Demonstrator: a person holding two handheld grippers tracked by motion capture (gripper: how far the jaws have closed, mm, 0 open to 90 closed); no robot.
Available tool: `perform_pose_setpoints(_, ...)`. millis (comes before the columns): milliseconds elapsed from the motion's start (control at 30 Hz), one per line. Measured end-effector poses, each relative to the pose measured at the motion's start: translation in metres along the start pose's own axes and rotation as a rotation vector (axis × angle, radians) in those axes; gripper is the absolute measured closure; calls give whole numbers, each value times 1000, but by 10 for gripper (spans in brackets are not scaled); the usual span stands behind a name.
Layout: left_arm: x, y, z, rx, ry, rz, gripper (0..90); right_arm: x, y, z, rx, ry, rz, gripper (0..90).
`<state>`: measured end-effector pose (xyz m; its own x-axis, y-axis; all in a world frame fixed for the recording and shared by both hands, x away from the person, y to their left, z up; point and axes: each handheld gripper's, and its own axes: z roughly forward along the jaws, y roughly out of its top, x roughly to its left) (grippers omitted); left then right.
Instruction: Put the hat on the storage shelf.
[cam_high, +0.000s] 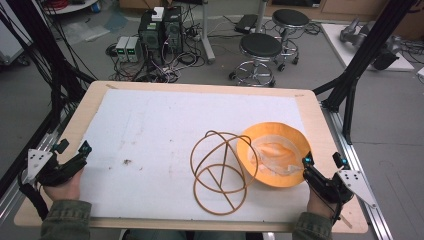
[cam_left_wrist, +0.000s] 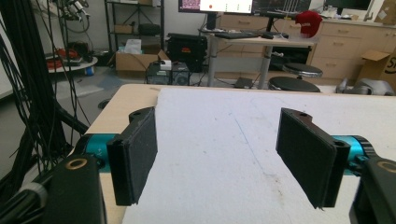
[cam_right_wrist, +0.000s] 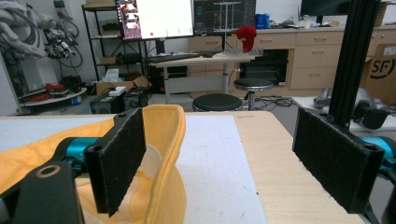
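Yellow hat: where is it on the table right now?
In the high view the yellow hat lies upside down on the white mat's right side, beside the wire frame, just ahead of the right gripper; the right gripper view shows its brim at the left jaw.

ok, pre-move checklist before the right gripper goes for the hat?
1. Right gripper open: ok, fingers spread wide.
2. Yellow hat within reach: ok, its brim sits just inside the right gripper's left finger.
3. Hat lies crown down, opening up: ok.
4. Wire frame apart from hat: not ok, one loop overlaps the brim's edge.
5. Left gripper open, holding nothing: ok.
6. Hat brim already between the fingers: cannot tell.
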<state>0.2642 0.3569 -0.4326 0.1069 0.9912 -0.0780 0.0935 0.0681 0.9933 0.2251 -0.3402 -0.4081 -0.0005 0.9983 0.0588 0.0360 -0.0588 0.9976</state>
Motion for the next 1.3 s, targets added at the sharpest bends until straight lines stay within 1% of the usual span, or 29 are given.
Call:
perform_pose_setpoints(100, 0, 0, 0, 0, -6, -4, 294, 0, 0, 0, 2, 1, 5, 159)
perform_pose_setpoints(133, 0, 0, 0, 0, -9, -8, 294, 0, 0, -1, -1, -2, 14, 159)
perform_pose_setpoints(233, 0, -1, 0, -3, -25, -18, 294, -1, 0, -1, 1, -2, 13, 159)
perform_pose_setpoints(267, 0, -1, 0, -5, -26, -17, 294, 0, 0, -2, 6, -2, 23, 157)
perform_pose_setpoints(333, 0, 0, -1, -7, -26, -16, 294, 0, 0, -1, 2, -1, -3, 152)
perform_pose_setpoints(433, 1, -1, 0, -3, -23, -17, 294, 1, 0, -1, 7, 4, -11, 152)
perform_pose_setpoints(800, 1, -1, 1, 5, -12, -17, 295, 2, 0, -1, 4, 7, -6, 152)
perform_pose_setpoints(900, 1, -2, 1, 7, -16, -17, 296, 3, 0, -1, 8, 14, 1, 152)
perform_pose_setpoints(1067, -1, -2, 2, 9, -23, -16, 302, 4, 1, 0, 5, 24, -2, 152)
perform_pose_setpoints(1100, -1, -2, 3, 9, -24, -15, 301, 4, 2, 0, 9, 30, 1, 137)
perform_pose_setpoints(1200, -1, -2, 3, 11, -28, -14, 302, 3, 4, 1, 11, 35, 9, 133)
perform_pose_setpoints(1233, -2, -2, 3, 12, -30, -13, 302, 1, 7, 2, 19, 38, 16, 131)
perform_pose_setpoints(1300, -2, -2, 4, 14, -32, -13, 302, 0, 10, 2, 21, 37, 14, 131)
